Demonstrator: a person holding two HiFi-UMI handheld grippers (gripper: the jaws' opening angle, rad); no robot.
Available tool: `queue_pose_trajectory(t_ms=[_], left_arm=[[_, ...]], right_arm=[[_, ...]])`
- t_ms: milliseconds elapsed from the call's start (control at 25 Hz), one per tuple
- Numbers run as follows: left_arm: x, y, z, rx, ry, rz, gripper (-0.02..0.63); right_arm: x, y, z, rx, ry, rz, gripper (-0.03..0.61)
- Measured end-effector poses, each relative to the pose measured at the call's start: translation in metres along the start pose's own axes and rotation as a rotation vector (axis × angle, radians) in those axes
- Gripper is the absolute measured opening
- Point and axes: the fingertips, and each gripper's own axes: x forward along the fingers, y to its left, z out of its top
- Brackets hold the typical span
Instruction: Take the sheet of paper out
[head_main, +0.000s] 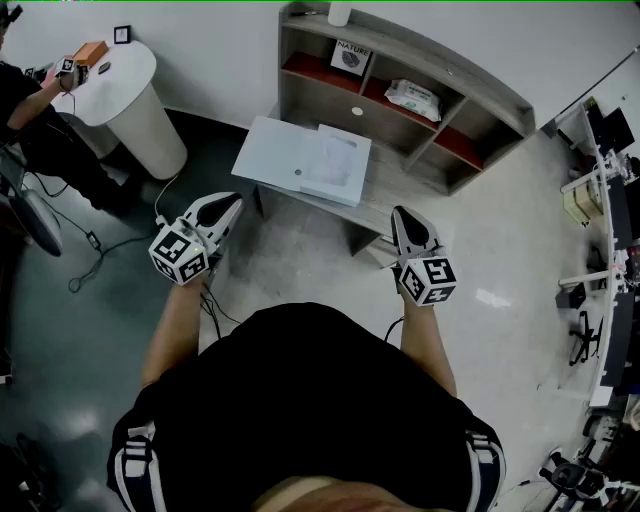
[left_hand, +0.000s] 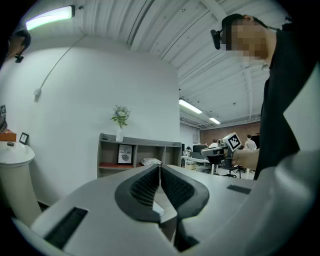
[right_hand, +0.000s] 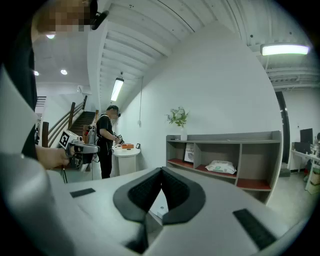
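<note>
A pale blue flat folder (head_main: 285, 155) lies on a low grey table (head_main: 378, 205), with a whiter sheet of paper (head_main: 338, 163) on its right half. My left gripper (head_main: 231, 201) hovers just short of the table's left front corner, shut with nothing between its pads (left_hand: 147, 185). My right gripper (head_main: 401, 213) hangs over the table's right front edge, also shut and empty, its pads (right_hand: 175, 187) meeting at the tip. Neither gripper touches the folder or the sheet. Its own jaws hide the table in the left gripper view; between the right gripper's jaws only a pale sliver shows.
A grey shelf unit (head_main: 420, 80) stands behind the table with a wipes pack (head_main: 413, 97) and a framed print (head_main: 350, 57). At the far left another person (head_main: 30, 120) works at a round white pedestal (head_main: 130, 95). Cables (head_main: 95, 255) trail on the floor.
</note>
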Motion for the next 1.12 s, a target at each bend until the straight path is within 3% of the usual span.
queue_pose_trajectory(t_ms=[280, 840, 1120], left_arm=[[-0.011, 0.035, -0.01, -0.037, 0.011, -0.01, 0.021], [-0.028, 0.077, -0.015, -0.046, 0.031, -0.072, 0.021], [-0.017, 0.083, -0.022, -0.06, 0.026, -0.086, 0.021]], right_arm=[[0.034, 0.019, 0.0, 0.05, 0.014, 0.021, 0.014], [0.062, 0.042, 0.003, 0.112, 0.02, -0.053, 0.014], [0.069, 0.033, -0.004, 0.109, 0.041, -0.066, 0.014]])
